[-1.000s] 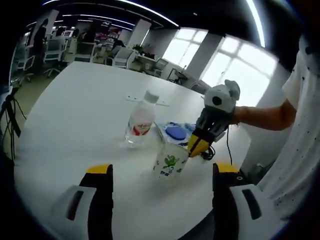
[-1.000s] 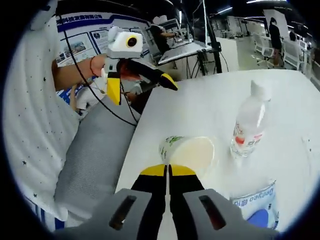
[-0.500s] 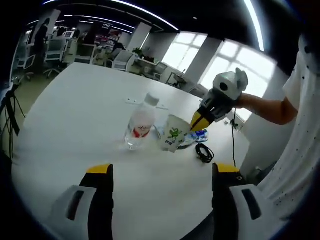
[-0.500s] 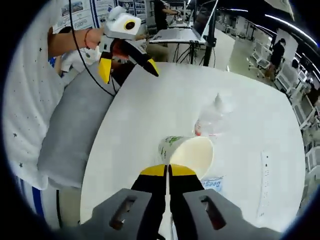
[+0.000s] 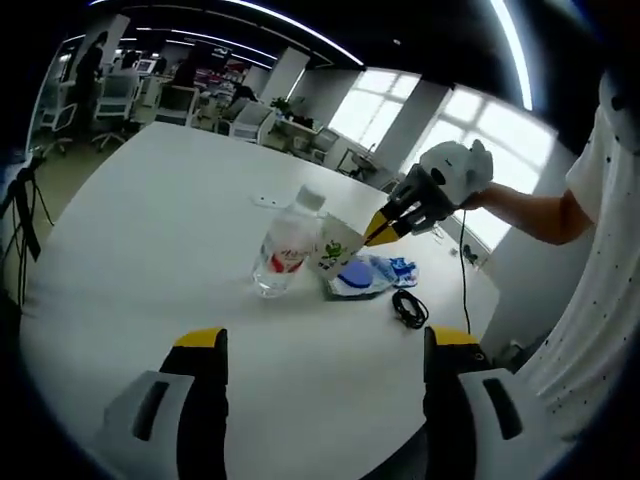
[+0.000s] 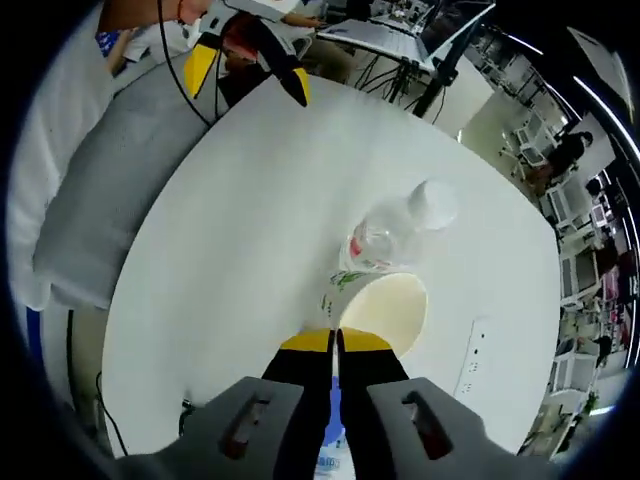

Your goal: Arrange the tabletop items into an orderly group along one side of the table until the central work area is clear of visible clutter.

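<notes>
- The right gripper [image 6: 336,343] has its jaws pinched on the rim of the paper cup [image 6: 383,312], held over the white table [image 6: 230,240] just beside the water bottle [image 6: 385,232].
- The left gripper [image 5: 316,350] hangs wide open with nothing between its jaws.
- The left gripper view adds a blue-and-white pouch [image 5: 362,274] and a black cable [image 5: 407,308] just beside the cup.

Clear plastic bottle [image 5: 283,252], matt table [image 5: 150,220]

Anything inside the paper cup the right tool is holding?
In the right gripper view the paper cup, pinched at its rim by the right tool, shows a bare cream interior. The near inner wall is covered by the tool; the clear bottle stands just beyond it.
</notes>
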Available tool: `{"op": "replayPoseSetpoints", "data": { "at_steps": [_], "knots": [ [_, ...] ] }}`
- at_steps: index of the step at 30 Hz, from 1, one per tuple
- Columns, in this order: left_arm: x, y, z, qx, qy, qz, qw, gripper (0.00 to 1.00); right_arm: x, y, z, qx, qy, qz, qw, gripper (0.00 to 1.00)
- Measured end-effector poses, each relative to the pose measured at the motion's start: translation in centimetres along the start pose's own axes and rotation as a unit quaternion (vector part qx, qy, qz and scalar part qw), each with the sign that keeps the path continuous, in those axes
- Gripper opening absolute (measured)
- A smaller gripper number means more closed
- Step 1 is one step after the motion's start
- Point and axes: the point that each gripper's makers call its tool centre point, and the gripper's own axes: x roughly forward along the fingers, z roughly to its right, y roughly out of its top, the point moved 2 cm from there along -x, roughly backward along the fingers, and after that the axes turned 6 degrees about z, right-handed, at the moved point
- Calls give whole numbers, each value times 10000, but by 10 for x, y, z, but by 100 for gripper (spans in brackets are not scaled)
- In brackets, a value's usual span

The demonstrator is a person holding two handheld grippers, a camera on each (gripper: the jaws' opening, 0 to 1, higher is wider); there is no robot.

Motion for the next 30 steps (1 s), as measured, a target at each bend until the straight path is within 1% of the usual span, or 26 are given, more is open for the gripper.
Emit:
{"op": "replayPoseSetpoints", "data": {
  "at_steps": [1, 2, 5, 6, 8, 9, 10, 12, 13, 16, 20, 23, 25, 28, 30],
  "knots": [
    [0, -1, 0, -15, 6, -6, 10000, 82, 1, -1, 0, -50, 20, -28, 10000, 0],
    [0, -1, -1, -23, 17, -9, 10000, 82, 4, -1, 1, -205, 14, -72, 9998, 0],
    [-1, -2, -2, -46, 24, 4, 10000, 82, 12, -3, 0, -374, 22, -139, 9992, 0],
    [-1, -2, -2, -51, 31, 4, 10000, 82, 14, -5, 1, -526, 26, -230, 9983, 0],
    [-1, -2, -2, -55, 26, 2, 10000, 82, 20, -7, 0, -620, 15, -286, 9977, 0],
    [-1, -3, -2, -59, 30, -3, 10000, 82, 22, -10, 1, -792, 18, -392, 9961, 0],
    [-1, -3, -2, -64, 30, -2, 10000, 82, 24, -11, 2, -906, -12, -422, 9950, 0],
    [-1, -4, -3, -80, 33, -13, 10000, 82, 28, -12, 1, -969, -20, -422, 9944, 0],
    [-1, -5, -3, -85, 34, -20, 10000, 82, 30, -13, 2, -1115, -55, -472, 9926, 0],
    [-1, -6, -3, -94, 39, -27, 9999, 82, 34, -16, -1, -1142, 0, -501, 9922, 0],
    [-2, -7, -4, -110, 59, -29, 9999, 82, 39, -19, -3, -1367, 36, -563, 9890, 0],
    [-2, -8, -5, -116, 63, -43, 9999, 82, 42, -20, -3, -1421, 29, -574, 9882, 0],
    [-1, -9, -4, -125, 59, -49, 9999, 81, 44, -22, -4, -1540, 32, -615, 9862, 0],
    [-1, -10, -4, -135, 58, -48, 9999, 81, 47, -24, -6, -1616, 72, -635, 9848, 0],
    [-1, -9, -4, -150, 59, -40, 9999, 81, 48, -24, -6, -1595, 68, -630, 9852, 0]
  ]
}}
